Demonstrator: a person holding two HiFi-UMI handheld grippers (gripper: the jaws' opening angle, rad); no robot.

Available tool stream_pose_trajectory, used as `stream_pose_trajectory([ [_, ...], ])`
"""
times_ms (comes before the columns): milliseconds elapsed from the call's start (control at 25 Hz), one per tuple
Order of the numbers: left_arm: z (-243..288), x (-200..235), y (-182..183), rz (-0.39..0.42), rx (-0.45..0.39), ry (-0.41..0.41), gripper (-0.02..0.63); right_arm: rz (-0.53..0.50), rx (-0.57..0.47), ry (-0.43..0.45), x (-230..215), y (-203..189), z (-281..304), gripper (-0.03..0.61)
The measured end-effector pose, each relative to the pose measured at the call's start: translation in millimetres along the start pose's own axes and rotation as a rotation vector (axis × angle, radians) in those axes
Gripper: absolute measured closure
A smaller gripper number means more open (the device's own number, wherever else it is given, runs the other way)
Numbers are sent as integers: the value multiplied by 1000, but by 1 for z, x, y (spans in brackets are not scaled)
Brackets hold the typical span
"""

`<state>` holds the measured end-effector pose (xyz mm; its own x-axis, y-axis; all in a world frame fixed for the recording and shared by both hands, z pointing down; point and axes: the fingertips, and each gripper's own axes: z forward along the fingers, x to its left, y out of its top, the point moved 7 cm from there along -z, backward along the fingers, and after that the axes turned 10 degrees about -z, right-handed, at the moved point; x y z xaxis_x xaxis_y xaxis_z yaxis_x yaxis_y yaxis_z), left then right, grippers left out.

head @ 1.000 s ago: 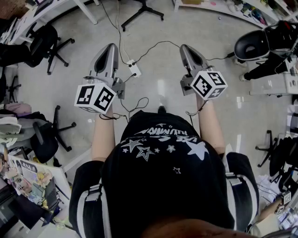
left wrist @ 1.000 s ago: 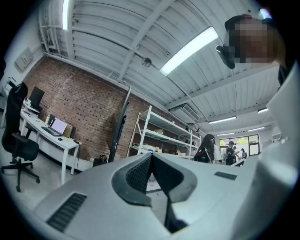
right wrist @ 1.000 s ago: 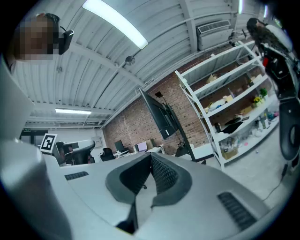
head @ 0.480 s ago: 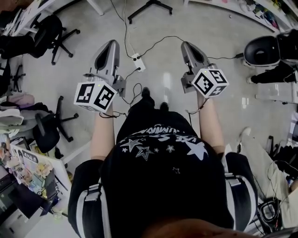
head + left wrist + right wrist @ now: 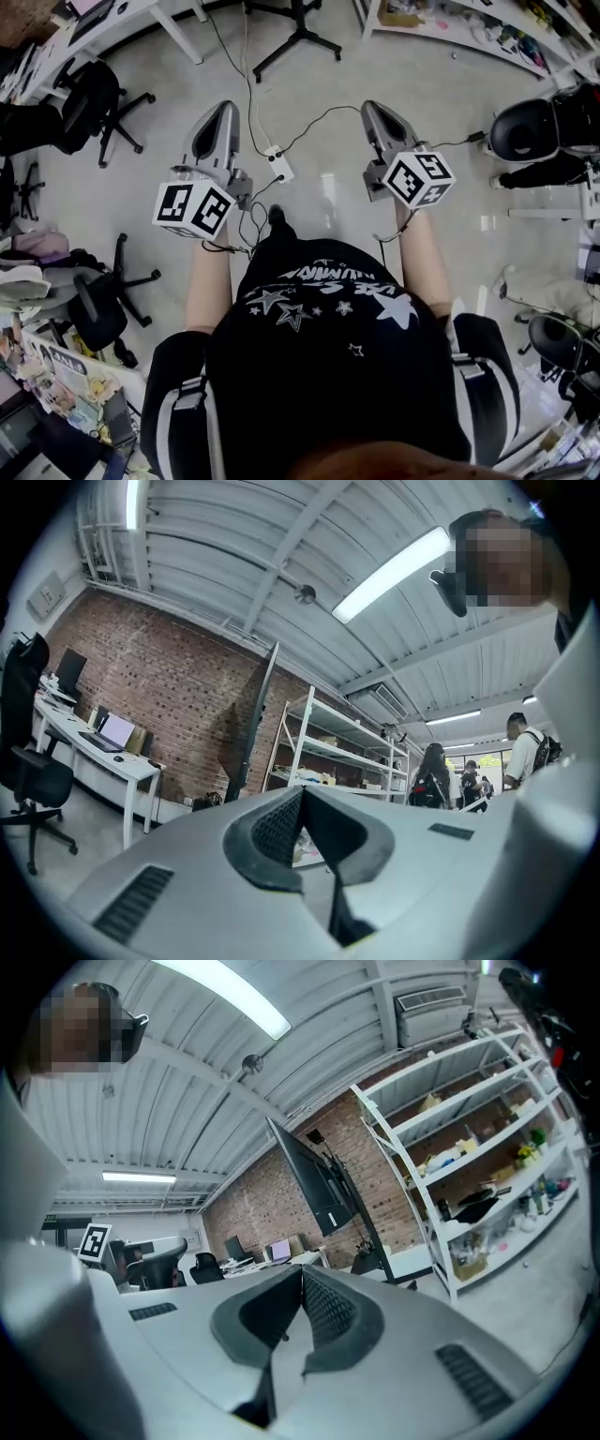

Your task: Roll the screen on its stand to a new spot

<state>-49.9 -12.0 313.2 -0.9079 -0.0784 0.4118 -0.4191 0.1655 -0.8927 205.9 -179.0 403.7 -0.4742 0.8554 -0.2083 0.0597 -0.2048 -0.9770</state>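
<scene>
The screen (image 5: pixel 314 1180) is a dark flat panel on a black wheeled stand, seen ahead in the right gripper view and nearly edge-on (image 5: pixel 251 726) in the left gripper view. The black feet of the stand (image 5: pixel 298 33) show at the top of the head view. My left gripper (image 5: pixel 222 111) and right gripper (image 5: pixel 372 109) are held out side by side over the floor, well short of the stand. Both are shut with nothing between the pads, as the left gripper (image 5: pixel 302 791) and right gripper (image 5: pixel 302 1271) show in their own views.
A white power strip (image 5: pixel 274 165) with trailing cables lies on the floor between the grippers. Black office chairs (image 5: pixel 94 94) stand at the left, another chair (image 5: pixel 523 127) at the right. A white shelf rack (image 5: pixel 469 1176) stands beside the screen, and a white desk (image 5: pixel 94 752) runs along the brick wall.
The person has stepped forward: the floor and power strip have slid down the head view and more of the stand's feet show at the top. Both grippers stay shut and level.
</scene>
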Motion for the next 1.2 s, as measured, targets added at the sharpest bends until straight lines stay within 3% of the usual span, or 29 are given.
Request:
stream_pose_trajectory([
  [320, 40, 86, 37, -26, 10, -41, 603, -33, -41, -87, 7, 31, 98, 572],
  [680, 66, 167, 70, -53, 17, -70, 603, -21, -74, -144, 27, 36, 191, 572],
  [920, 91, 193, 71, -67, 9, -40, 603, -113, -42, -133, 16, 51, 236, 569],
  [1200, 143, 199, 72, -39, 11, 0, 601, -161, -35, -54, -14, 76, 296, 469],
])
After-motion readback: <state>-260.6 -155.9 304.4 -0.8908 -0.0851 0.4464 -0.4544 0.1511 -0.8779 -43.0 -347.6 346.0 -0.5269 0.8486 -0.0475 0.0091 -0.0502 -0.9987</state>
